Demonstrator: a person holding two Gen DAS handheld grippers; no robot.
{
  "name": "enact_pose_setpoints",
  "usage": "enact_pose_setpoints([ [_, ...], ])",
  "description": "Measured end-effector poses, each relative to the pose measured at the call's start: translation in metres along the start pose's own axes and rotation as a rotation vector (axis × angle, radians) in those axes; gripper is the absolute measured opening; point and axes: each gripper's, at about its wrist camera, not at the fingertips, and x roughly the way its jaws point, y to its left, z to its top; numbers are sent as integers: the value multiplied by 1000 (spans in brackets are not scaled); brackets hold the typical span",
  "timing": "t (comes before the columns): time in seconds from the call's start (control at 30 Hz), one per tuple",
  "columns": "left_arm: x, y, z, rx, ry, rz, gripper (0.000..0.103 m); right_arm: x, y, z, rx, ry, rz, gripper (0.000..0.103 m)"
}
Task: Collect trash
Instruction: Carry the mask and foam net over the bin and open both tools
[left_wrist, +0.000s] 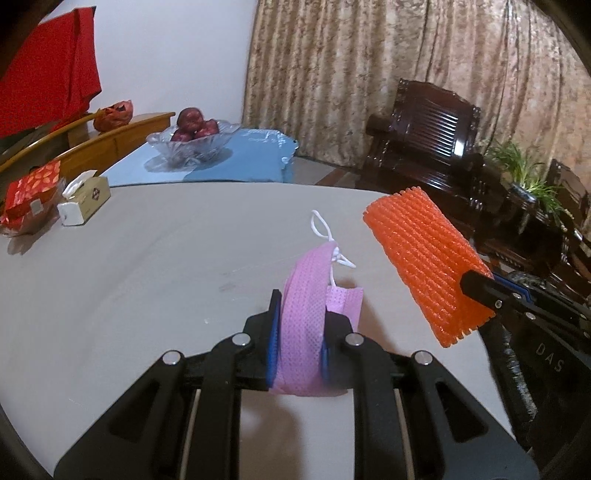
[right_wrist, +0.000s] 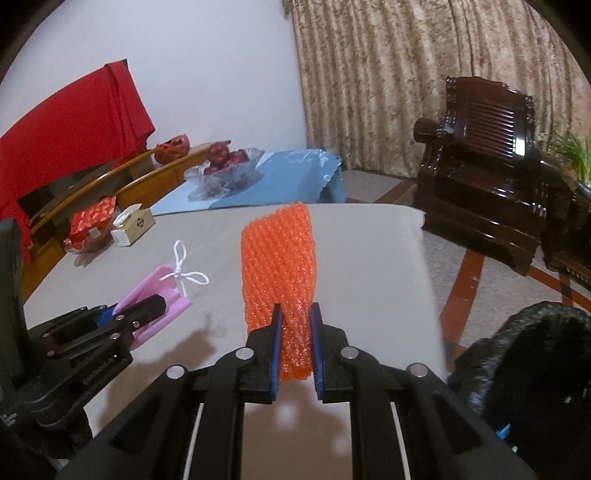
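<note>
Orange foam net (right_wrist: 280, 266) pinched at its near end between the pads of the right gripper (right_wrist: 295, 332), raised over the right edge of the grey table (left_wrist: 129, 266). Pink face mask (left_wrist: 306, 321) clamped in the nearly closed left gripper (left_wrist: 300, 325), white ear loops (left_wrist: 325, 236) dangling forward, above the table's near middle. Both grippers level, side by side, aimed at the far edge. Tissue box (left_wrist: 85, 199) and red packet (left_wrist: 29, 199) near the far left corner; fruit bowl (left_wrist: 192, 142), curtain (left_wrist: 406, 74) and dark wooden chair (left_wrist: 424, 136) beyond.

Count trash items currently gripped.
2: pink face mask in the left gripper; orange foam net in the right gripper. Both are held above the table.
</note>
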Motion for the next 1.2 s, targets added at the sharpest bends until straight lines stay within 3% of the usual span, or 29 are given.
enact_pose_setpoints([
  [0.4, -19, -46, 4, 39, -23, -65, 16, -56, -37, -2, 33, -65, -55, 14],
  [1.2, -33, -207, -9, 189, -37, -292, 16, -166, -151, -35, 161, -155, -282, 14],
])
